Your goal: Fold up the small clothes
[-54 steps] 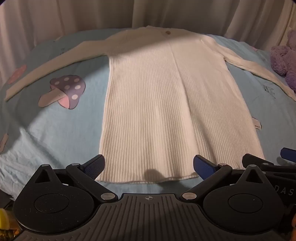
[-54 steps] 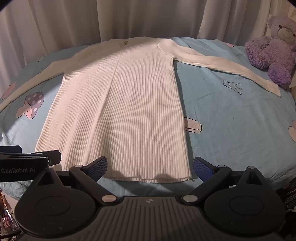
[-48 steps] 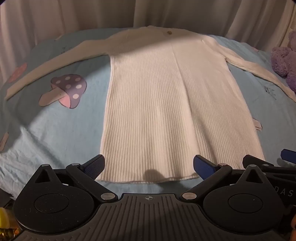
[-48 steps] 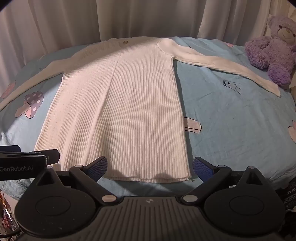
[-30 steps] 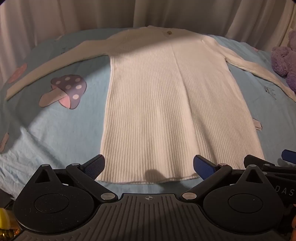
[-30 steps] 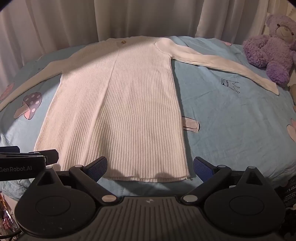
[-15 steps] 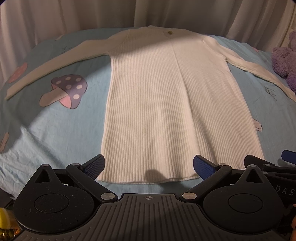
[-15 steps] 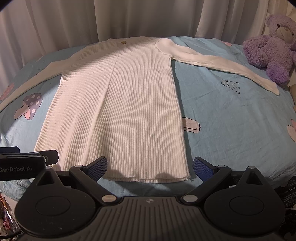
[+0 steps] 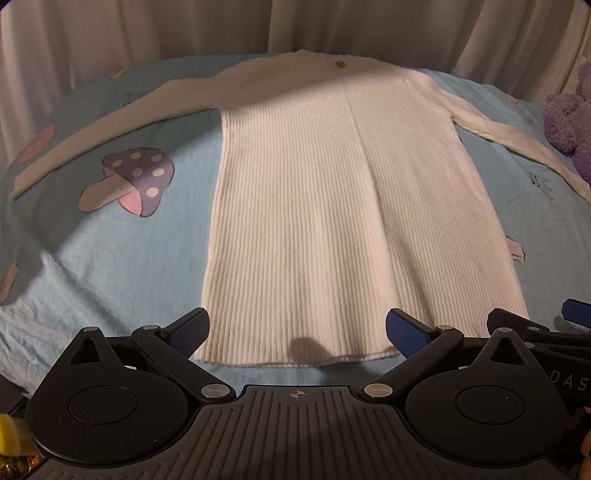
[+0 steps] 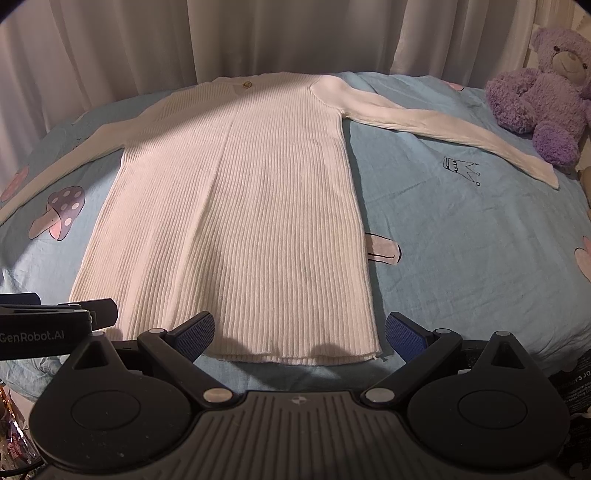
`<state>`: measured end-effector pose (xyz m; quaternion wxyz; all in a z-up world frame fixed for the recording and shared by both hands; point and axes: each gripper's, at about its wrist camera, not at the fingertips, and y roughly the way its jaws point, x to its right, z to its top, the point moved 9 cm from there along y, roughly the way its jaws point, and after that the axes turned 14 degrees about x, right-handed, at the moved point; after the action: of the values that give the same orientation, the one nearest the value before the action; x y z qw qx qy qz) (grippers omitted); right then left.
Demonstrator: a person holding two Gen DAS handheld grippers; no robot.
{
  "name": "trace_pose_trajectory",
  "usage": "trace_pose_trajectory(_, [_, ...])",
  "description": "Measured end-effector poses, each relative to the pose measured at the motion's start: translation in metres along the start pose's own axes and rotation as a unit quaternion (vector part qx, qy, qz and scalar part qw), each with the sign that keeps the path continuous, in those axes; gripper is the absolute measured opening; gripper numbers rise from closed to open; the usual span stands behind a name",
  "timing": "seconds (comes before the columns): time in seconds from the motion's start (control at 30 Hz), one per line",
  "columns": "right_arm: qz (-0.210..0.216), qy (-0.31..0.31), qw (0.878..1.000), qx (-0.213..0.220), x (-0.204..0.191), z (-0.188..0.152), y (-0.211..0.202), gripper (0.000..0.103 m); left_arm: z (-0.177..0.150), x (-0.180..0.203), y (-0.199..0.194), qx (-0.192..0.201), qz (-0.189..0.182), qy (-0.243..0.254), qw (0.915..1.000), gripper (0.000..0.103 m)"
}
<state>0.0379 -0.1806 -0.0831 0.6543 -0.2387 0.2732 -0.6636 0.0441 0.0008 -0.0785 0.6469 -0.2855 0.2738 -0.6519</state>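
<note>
A white ribbed long-sleeved knit dress (image 9: 332, 206) lies flat on the blue bed sheet (image 9: 122, 254), collar far, hem near, both sleeves spread out sideways. It also shows in the right wrist view (image 10: 243, 221). My left gripper (image 9: 297, 330) is open and empty, just above the hem's near edge, its fingers astride the hem's left part. My right gripper (image 10: 299, 332) is open and empty over the hem's right part. The right gripper's tip shows at the left view's right edge (image 9: 532, 325), and the left gripper's side shows in the right view (image 10: 55, 317).
A purple teddy bear (image 10: 543, 96) sits at the far right beside the right sleeve end. White curtains (image 10: 258, 33) hang behind the bed. The sheet has mushroom prints (image 9: 129, 181) left of the dress.
Almost nothing has changed. Both grippers stay open at the hem, with only a slight drift of the views.
</note>
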Motion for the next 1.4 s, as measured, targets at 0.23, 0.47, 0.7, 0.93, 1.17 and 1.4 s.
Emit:
trace_pose_trajectory(0.23, [0.002,0.002,1.0,0.001,0.0006,-0.0004,-0.0008,0.099,0.0,-0.0003,0.0,-0.001,0.001,0.0,1.0,0.103])
trace_pose_trajectory(0.47, [0.002,0.003,1.0,0.0,-0.0001,-0.0002,-0.0015,0.099,-0.0001,-0.0005,0.0009,-0.003,0.001,-0.001,1.0,0.103])
trace_pose_trajectory(0.7, [0.002,0.005,1.0,0.002,0.0001,-0.0004,-0.0023,0.099,-0.0003,-0.0003,0.0013,-0.003,0.001,-0.001,1.0,0.103])
trace_pose_trajectory(0.93, [0.002,0.006,1.0,0.002,0.0005,-0.0005,-0.0025,0.099,-0.0018,0.0002,0.0017,-0.004,0.001,-0.001,1.0,0.103])
trace_pose_trajectory(1.17, [0.001,0.007,1.0,0.002,0.0018,-0.0021,-0.0023,0.099,-0.0038,0.0004,0.0026,-0.006,0.001,-0.001,1.0,0.103])
trace_pose_trajectory(1.4, [0.002,0.008,1.0,0.002,0.0023,-0.0029,-0.0022,0.099,-0.0032,0.0002,0.0029,-0.007,0.001,-0.002,1.0,0.103])
